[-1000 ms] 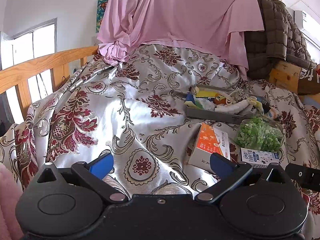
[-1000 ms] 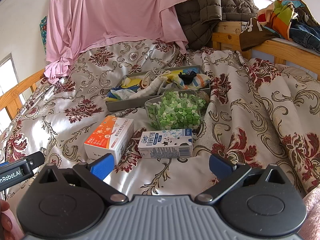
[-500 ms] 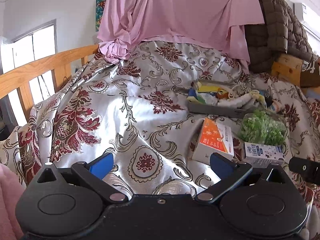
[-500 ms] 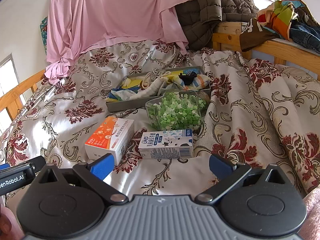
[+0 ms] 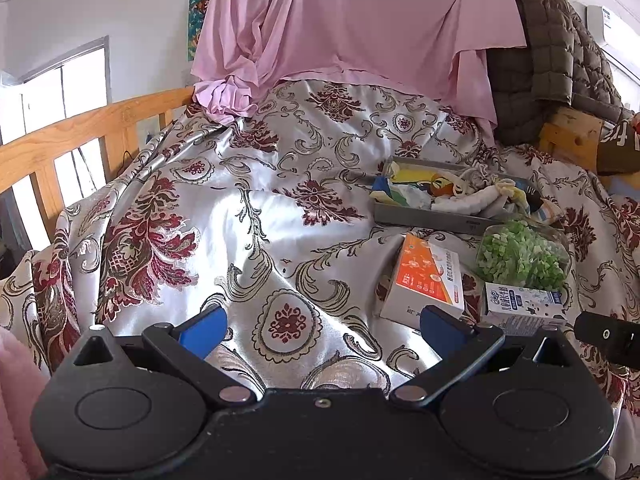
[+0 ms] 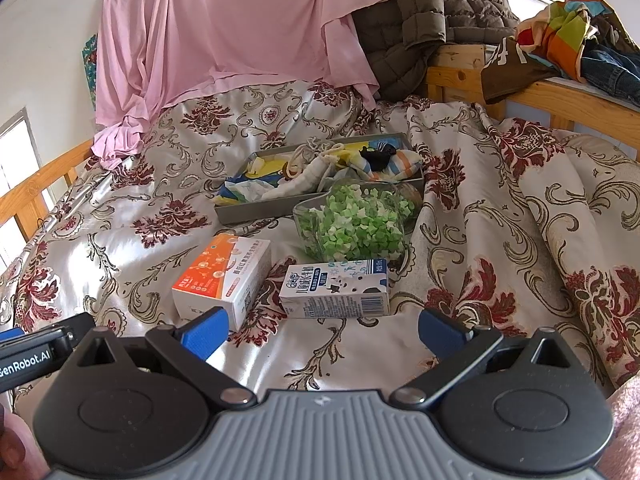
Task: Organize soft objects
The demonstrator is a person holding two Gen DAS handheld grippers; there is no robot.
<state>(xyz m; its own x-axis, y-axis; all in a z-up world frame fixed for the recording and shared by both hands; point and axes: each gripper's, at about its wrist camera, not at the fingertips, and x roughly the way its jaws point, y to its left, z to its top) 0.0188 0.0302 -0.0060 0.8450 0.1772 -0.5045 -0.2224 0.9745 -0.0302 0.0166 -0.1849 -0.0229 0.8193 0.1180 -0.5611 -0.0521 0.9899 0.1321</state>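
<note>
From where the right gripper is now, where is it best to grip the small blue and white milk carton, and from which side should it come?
Grip the milk carton across its short depth, near the middle of its length, coming from above with the right gripper. It lies flat with its long side facing the gripper. The orange box sits apart at its left end and the jar of green pieces close behind, so an end-to-end grip looks crowded.

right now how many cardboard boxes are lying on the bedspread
2. The orange-and-white box lies left of the blue-and-white milk carton, which sits just in front of the clear container of green pieces. More could be hidden in the grey tray.
</note>
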